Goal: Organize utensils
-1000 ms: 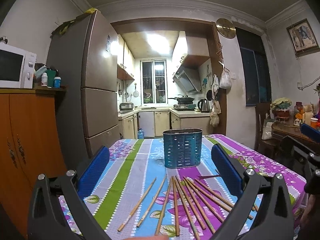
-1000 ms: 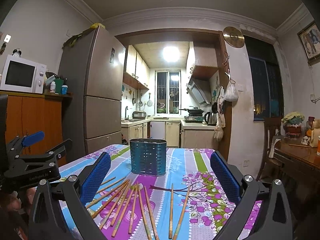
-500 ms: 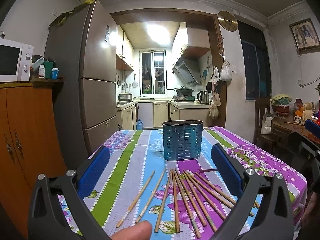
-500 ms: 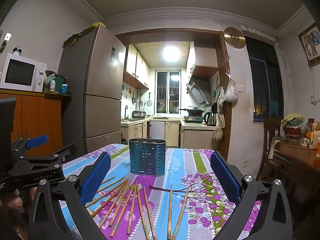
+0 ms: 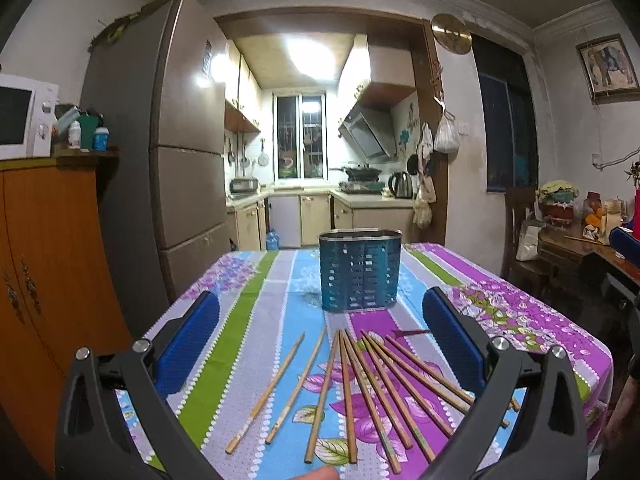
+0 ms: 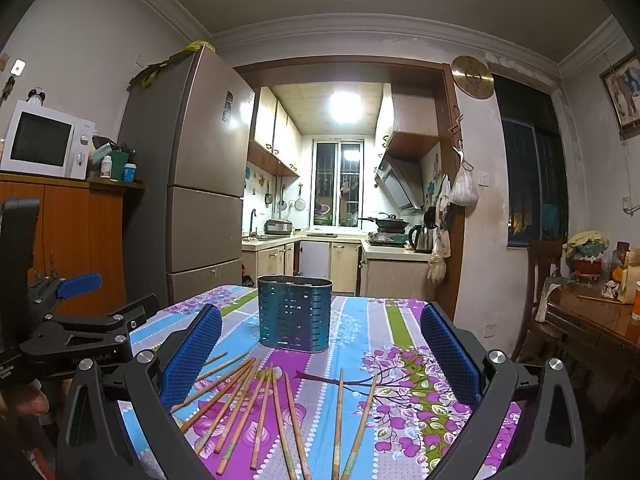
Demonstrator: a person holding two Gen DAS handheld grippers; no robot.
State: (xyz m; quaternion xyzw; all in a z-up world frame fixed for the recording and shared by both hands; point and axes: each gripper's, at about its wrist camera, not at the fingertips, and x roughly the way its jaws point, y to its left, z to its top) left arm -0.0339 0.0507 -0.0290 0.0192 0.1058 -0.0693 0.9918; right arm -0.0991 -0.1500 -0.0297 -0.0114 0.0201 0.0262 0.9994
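Observation:
Several wooden chopsticks lie fanned out on the flowered tablecloth; the same chopsticks show in the right wrist view. Behind them stands a blue perforated utensil holder, upright and with nothing seen inside. My left gripper hovers open above the near ends of the chopsticks, nothing between its blue pads. My right gripper is open too, held over the chopsticks short of the holder. The left gripper's body appears at the left edge of the right wrist view.
An orange cabinet with a microwave and a tall fridge stand left of the table. A wooden side table with jars and a chair are at the right. A fingertip shows at the bottom edge.
Both grippers stay open over the chopsticks. The left wrist view has tipped slightly, and the fingertip at its bottom edge came into sight, then drew back a little. Chopsticks and holder have not moved.

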